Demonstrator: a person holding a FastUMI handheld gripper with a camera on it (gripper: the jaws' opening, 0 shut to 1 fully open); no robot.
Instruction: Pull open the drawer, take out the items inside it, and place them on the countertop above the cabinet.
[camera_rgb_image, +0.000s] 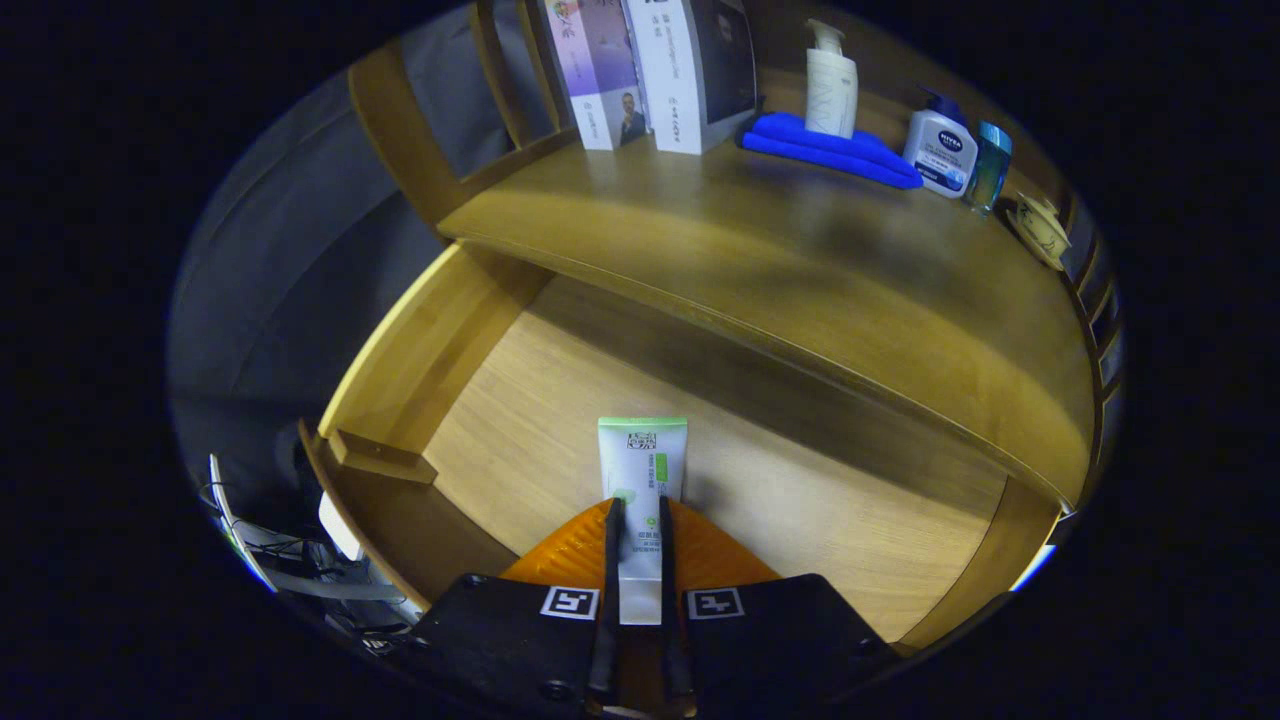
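Observation:
The wooden drawer (420, 340) stands pulled open below the countertop (800, 270). A white tube with green trim (642, 465) sticks forward over the drawer floor, its lower part pinched between my two fingers. My gripper (637, 510) is shut on that tube, both fingers pressing its sides. I cannot tell whether the tube rests on the drawer floor or is lifted off it. Its cap end is hidden between the fingers.
On the countertop stand two boxes (650, 70) at the back, a folded blue cloth (830, 150) with a white pump bottle (830, 85) on it, a white-and-blue bottle (940, 150), a small teal bottle (990, 165). Cables (290, 560) lie left of the drawer.

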